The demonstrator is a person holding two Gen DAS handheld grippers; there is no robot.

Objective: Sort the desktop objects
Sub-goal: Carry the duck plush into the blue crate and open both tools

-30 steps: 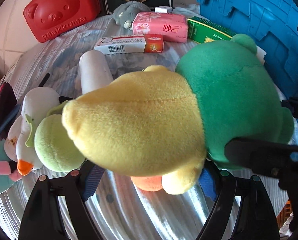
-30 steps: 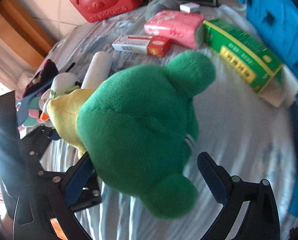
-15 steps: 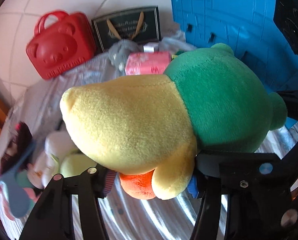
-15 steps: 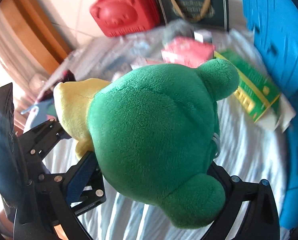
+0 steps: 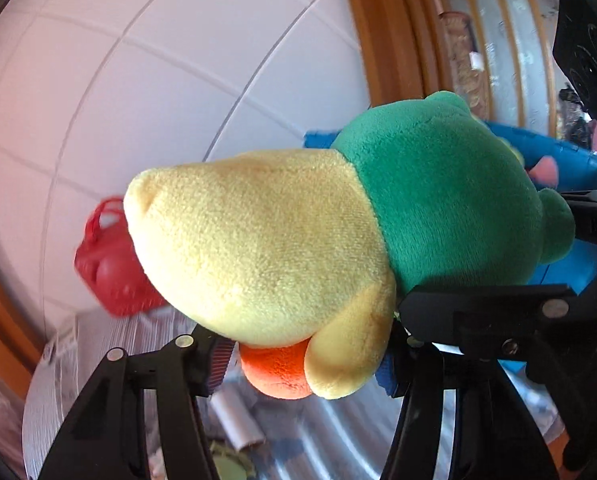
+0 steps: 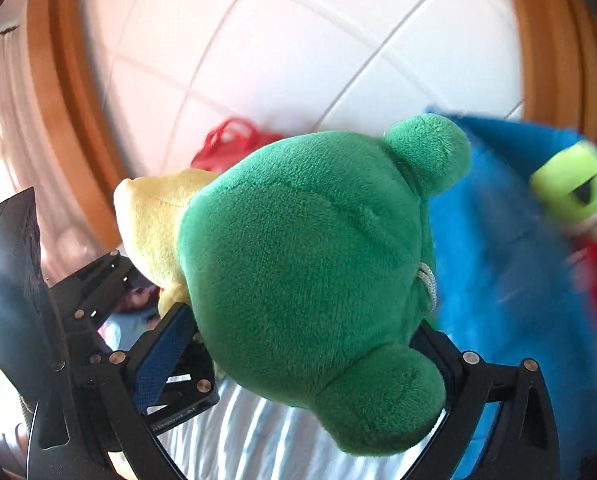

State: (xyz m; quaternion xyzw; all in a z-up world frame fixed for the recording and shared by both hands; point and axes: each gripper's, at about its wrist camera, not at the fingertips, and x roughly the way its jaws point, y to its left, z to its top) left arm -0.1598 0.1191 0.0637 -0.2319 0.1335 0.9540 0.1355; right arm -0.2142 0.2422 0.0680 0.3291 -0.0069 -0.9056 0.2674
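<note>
Though airborne, plush toy (image 5: 338, 240) between both grippers

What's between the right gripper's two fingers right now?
The green head of the plush toy fills the gap between the right gripper fingers, pressed on both sides. The right wrist view shows it; nothing else sits between them.

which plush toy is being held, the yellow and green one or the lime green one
The yellow and green plush toy, clamped between both hand-held grippers; the lime green one sits untouched against the blue bin.
</note>
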